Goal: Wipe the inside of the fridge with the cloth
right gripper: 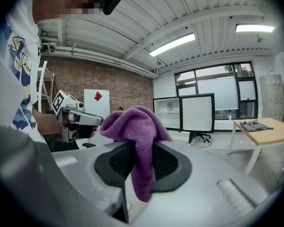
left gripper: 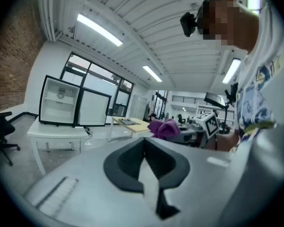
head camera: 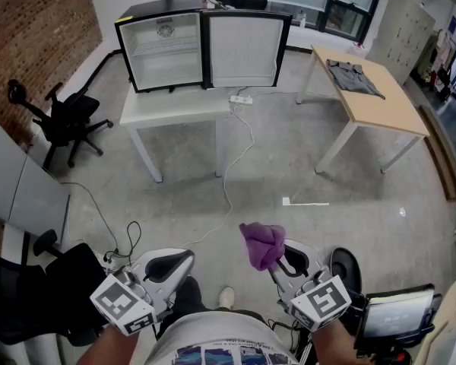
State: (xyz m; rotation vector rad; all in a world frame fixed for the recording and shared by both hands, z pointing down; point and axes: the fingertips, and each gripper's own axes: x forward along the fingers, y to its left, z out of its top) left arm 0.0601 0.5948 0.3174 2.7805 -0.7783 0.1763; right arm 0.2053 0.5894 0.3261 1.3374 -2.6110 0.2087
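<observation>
Lighting: bright, even, indoor.
Sources: ceiling strip lights (left gripper: 99, 30); daylight through windows (right gripper: 217, 82).
Shadows: soft and faint, under the white table (head camera: 175, 109).
Glare: small bright spot on the floor (head camera: 402, 212).
Gripper views: dark round vignette, lines bent at edges, grey foreground soft.
Cloth (right gripper: 135, 122): sharp.
Head view: sharp, edges bowed.

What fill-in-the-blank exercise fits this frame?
1. The cloth in the right gripper is ____ in colour.
2. The left gripper is shut and holds ____.
3. The door of the fridge stands ____.
4. The fridge sits on a white ____.
Missing words: purple; nothing; open; table.
</observation>
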